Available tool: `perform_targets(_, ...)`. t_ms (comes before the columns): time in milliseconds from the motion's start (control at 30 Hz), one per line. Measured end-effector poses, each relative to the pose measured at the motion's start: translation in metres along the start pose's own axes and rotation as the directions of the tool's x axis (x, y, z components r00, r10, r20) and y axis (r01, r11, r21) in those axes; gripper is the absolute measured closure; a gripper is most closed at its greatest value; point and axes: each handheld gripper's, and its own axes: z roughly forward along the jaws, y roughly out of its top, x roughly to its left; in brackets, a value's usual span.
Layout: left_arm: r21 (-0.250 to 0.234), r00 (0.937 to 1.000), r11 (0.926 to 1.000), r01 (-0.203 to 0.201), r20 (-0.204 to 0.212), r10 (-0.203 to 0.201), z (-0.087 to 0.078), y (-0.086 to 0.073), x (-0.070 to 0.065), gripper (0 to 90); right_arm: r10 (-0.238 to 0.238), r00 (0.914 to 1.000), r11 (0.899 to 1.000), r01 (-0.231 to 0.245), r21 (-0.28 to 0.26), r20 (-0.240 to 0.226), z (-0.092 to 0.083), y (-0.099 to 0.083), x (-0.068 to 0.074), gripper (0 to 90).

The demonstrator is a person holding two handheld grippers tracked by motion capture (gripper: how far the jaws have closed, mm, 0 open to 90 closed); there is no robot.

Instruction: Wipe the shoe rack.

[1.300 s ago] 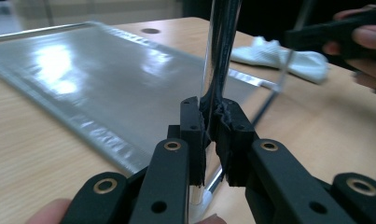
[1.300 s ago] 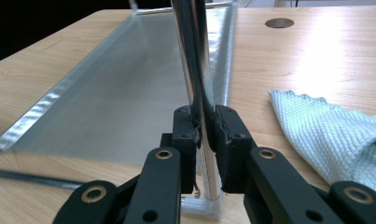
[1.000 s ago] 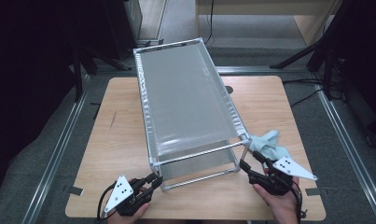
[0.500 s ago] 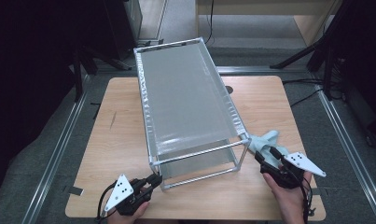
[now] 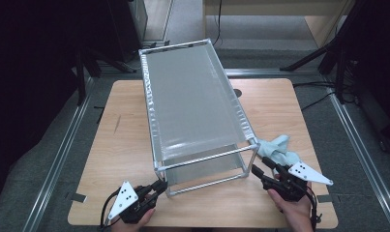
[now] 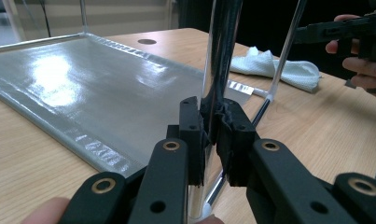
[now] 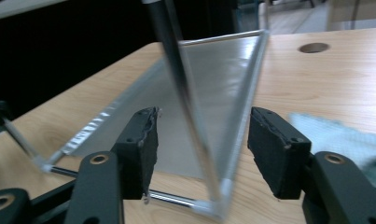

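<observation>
Clamping the near-left post of the light, rigid, slick-tubed rack, the left gripper holds fast while the right gripper, jaws just closing, straddles the near-right post unpinched.

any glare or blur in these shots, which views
Left gripper view: white glare patches on the grey mesh shelf panel. Right gripper view: the upright chrome post and pale blue cloth are blurred. High view: sharp table, dark surroundings.

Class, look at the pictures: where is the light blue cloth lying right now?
In the high view the cloth lies on the table at the right, beside the near right corner of the metal rack, just ahead of the right gripper.
</observation>
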Motion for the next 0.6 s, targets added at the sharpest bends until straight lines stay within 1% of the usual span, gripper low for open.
perform_targets(33, -0.001, 1.0000, 1.0000, 0.001, 0.002, -0.001, 0.000, 0.000, 0.000, 81.0, -0.011, 0.9999, 1.000, 0.011, 0.001, 0.001, 0.003, 0.000, 0.003, 43.1)
perform_targets(67, -0.001, 1.0000, 1.0000, 0.002, 0.006, -0.002, 0.001, 0.000, 0.000, 81.0, -0.023, 0.9995, 1.000, 0.023, 0.009, 0.021, 0.007, -0.001, 0.008, 45.8)
perform_targets(100, -0.003, 1.0000, 1.0000, 0.002, 0.007, -0.002, 0.002, 0.000, 0.000, 81.0, -0.037, 0.9985, 0.999, 0.036, 0.020, 0.042, 0.012, -0.002, 0.011, 49.9)
perform_targets(167, -0.002, 1.0000, 1.0000, -0.005, 0.001, 0.005, 0.002, 0.000, -0.001, 81.1, -0.058, 0.9948, 0.997, 0.055, 0.046, 0.083, 0.022, -0.004, 0.018, 61.1)
perform_targets(233, -0.002, 1.0000, 1.0000, -0.009, -0.002, 0.009, 0.001, 0.000, -0.002, 81.3, -0.074, 0.9837, 0.996, 0.066, 0.057, 0.164, 0.026, -0.007, 0.023, 75.1)
perform_targets(267, -0.002, 1.0000, 1.0000, -0.003, 0.008, 0.003, 0.001, 0.000, -0.001, 81.3, -0.067, 0.9805, 0.997, 0.058, 0.053, 0.185, 0.026, -0.007, 0.023, 78.5)
perform_targets(300, -0.004, 0.9999, 1.0000, -0.002, 0.017, 0.002, 0.002, -0.001, -0.001, 81.2, -0.055, 0.9828, 0.998, 0.047, 0.052, 0.176, 0.024, -0.007, 0.021, 78.5)
perform_targets(333, -0.004, 0.9999, 1.0000, -0.002, 0.017, 0.002, 0.002, -0.001, -0.001, 81.2, -0.055, 0.9828, 0.998, 0.047, 0.052, 0.176, 0.024, -0.007, 0.021, 78.5)
perform_targets(367, -0.002, 0.9997, 0.9999, -0.010, 0.024, 0.010, 0.002, -0.001, -0.004, 81.2, -0.060, 0.9842, 0.997, 0.051, 0.059, 0.167, 0.020, -0.007, 0.020, 79.0)
perform_targets(433, 0.001, 0.9993, 0.9999, -0.016, 0.034, 0.016, 0.002, -0.001, -0.006, 81.2, -0.071, 0.9836, 0.996, 0.060, 0.071, 0.166, 0.014, -0.007, 0.020, 79.0)
perform_targets(467, 0.001, 0.9991, 0.9997, -0.024, 0.035, 0.024, 0.003, -0.001, -0.008, 81.3, -0.074, 0.9840, 0.995, 0.062, 0.073, 0.162, 0.011, -0.008, 0.020, 77.5)
perform_targets(500, 0.003, 0.9990, 0.9996, -0.030, 0.033, 0.030, 0.003, 0.000, -0.009, 81.3, -0.074, 0.9873, 0.996, 0.068, 0.051, 0.141, 0.005, -0.008, 0.019, 70.8)
perform_targets(533, 0.004, 0.9989, 0.9991, -0.043, 0.021, 0.043, 0.003, 0.000, -0.011, 81.4, -0.065, 0.9922, 0.998, 0.064, 0.015, 0.106, -0.001, -0.008, 0.018, 61.9)
perform_targets(567, 0.004, 0.9981, 0.9981, -0.061, 0.004, 0.061, 0.003, 0.000, -0.013, 81.5, -0.059, 0.9941, 0.998, 0.061, -0.012, 0.091, -0.008, -0.005, 0.018, 54.5)
perform_targets(600, 0.007, 0.9975, 0.9975, -0.071, 0.000, 0.071, 0.002, 0.000, -0.015, 81.6, -0.058, 0.9946, 0.997, 0.062, -0.043, 0.086, -0.015, -0.002, 0.017, 50.8)
